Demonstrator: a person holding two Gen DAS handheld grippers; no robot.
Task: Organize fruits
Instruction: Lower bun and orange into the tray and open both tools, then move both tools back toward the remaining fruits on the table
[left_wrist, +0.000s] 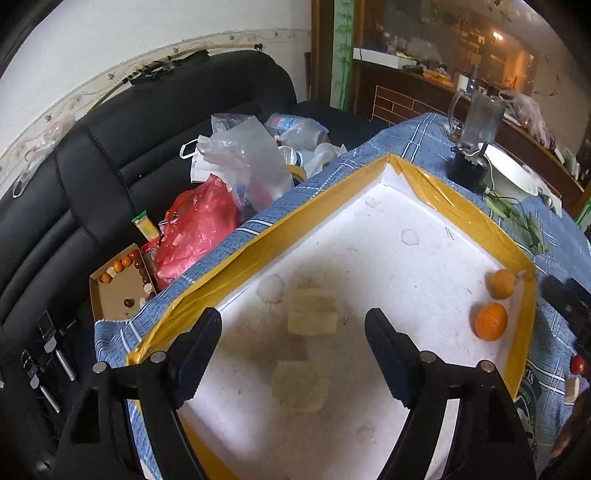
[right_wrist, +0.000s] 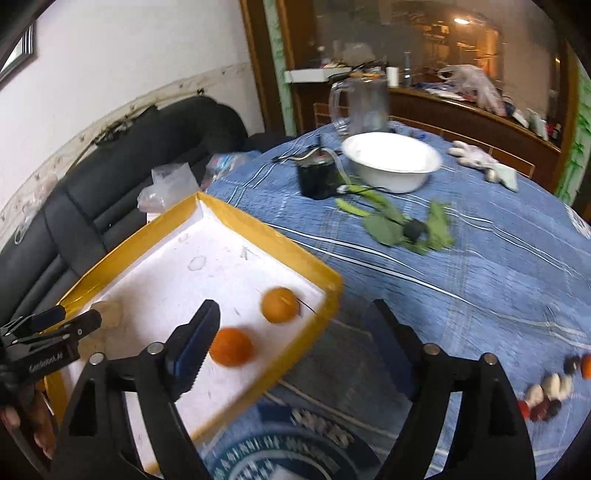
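My right tongs (right_wrist: 291, 328) hang wide and hold nothing, straddling the near corner of the yellow-rimmed tray (right_wrist: 258, 229). One blue-padded finger is over the tray's white floor; the other is outside the rim, above the blue cloth of the surface (right_wrist: 480, 266). The deeper orange (right_wrist: 232, 347) lies inside the tray just beside that inner finger, toward the rim. The paler orange (right_wrist: 279, 305) sits beyond it in the tray's corner, near but not touching. Both are round, so no long axis governs the approach.

My left tongs (left_wrist: 293, 332) are also wide and empty, over the tray's middle above two pale blocks (left_wrist: 312, 312). From there the oranges lie well off toward the tray's far rim, so I judge the right tongs the nearer.

Outside the tray, past my right tongs, a row of small mixed fruits (right_wrist: 546, 391) lies on the cloth. The rim itself is the obstacle, since it stands between my two fingers.
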